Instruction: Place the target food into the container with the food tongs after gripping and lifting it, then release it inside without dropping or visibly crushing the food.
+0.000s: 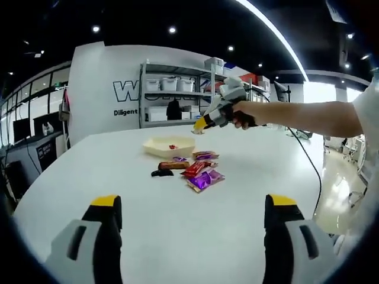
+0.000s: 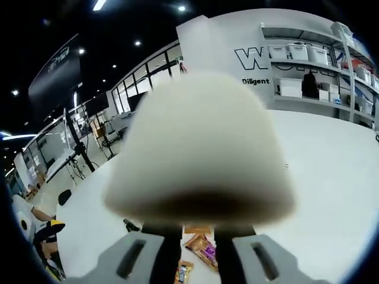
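right gripper [image 2: 190,234]: clamped on pale bun [image 2: 198,148]
left gripper [image 1: 190,207]: held wide, nothing gripped
tray [image 1: 169,146]: ahead of left gripper, snack packets [image 1: 198,170] nearer

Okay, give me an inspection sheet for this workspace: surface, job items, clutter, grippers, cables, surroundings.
Surface: white table, mostly bare.
Job's things: shallow cream container with a small red item inside; wrapped snacks piled beside it; a dark item by the pile; a pale rounded object close to the lens in the right gripper view, identity unclear.
Clutter: nothing seen.
Grippers: left gripper open and empty, low over the table; right gripper above the container, jaws close together.
Cables: black cable trailing from the right gripper.
Surroundings: shelving with bins; wall lettering; ceiling lights.
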`<state>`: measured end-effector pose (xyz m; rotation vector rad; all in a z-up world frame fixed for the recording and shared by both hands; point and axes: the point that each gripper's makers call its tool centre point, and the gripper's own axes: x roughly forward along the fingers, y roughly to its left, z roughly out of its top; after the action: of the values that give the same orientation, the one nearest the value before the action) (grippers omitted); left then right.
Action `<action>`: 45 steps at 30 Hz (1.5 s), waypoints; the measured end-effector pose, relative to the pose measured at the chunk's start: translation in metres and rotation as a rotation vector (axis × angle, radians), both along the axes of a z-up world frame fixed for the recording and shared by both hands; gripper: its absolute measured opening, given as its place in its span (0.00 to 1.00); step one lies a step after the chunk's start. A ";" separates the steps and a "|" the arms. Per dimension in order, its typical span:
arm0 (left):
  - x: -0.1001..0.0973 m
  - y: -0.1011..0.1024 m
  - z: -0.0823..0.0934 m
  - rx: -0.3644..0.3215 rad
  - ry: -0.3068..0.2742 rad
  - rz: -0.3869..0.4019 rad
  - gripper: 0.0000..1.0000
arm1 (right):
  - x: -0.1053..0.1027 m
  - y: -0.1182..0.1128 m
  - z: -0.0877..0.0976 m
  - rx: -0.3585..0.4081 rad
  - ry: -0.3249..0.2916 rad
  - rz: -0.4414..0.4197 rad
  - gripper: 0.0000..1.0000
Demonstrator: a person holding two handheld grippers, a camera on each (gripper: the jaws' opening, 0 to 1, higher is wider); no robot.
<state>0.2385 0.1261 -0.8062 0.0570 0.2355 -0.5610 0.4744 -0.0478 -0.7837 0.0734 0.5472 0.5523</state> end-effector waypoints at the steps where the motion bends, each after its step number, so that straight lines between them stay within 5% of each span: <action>1: 0.001 0.000 0.000 0.003 -0.006 0.000 0.99 | 0.002 0.000 -0.002 -0.001 0.003 -0.002 0.13; 28: 0.011 0.003 -0.011 0.044 0.003 0.016 0.95 | 0.046 0.013 -0.056 -0.039 0.027 -0.006 0.14; 40: 0.016 0.006 -0.016 0.044 0.025 0.025 0.93 | 0.064 0.012 -0.059 -0.110 -0.011 -0.007 0.15; 45: 0.016 0.008 -0.017 0.050 0.029 0.028 0.93 | 0.063 0.011 -0.054 -0.068 -0.008 -0.015 0.15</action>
<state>0.2543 0.1344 -0.8236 0.0938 0.2783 -0.5279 0.5370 -0.0372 -0.8379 0.0105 0.5572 0.5189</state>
